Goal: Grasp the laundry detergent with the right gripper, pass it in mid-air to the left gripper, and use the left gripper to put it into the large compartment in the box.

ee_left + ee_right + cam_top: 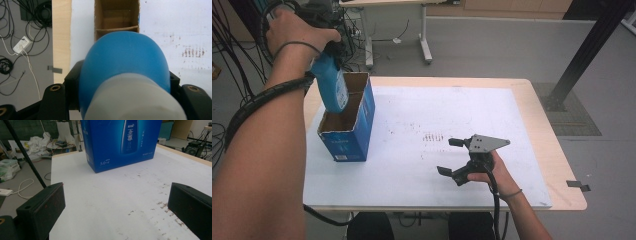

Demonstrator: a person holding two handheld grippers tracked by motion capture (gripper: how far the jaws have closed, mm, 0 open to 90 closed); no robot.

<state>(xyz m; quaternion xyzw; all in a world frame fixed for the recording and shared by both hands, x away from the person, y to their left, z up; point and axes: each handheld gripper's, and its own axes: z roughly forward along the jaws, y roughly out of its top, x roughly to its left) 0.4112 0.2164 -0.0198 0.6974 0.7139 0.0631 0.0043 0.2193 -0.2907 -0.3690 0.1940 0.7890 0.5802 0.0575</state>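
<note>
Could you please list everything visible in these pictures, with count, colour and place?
Blue plastic bottle: one, blue with a pale end, held over the box opening, bottom tilted into it.
Open cardboard box: one, blue outside, brown inside, left part of the table, with an inner divider.
White table sheet: one, white with brown specks, covers the wooden tabletop.
Left gripper: one, black, shut on the bottle.
Right gripper: one, black with grey plate, jaws open, resting low on the sheet.
</note>
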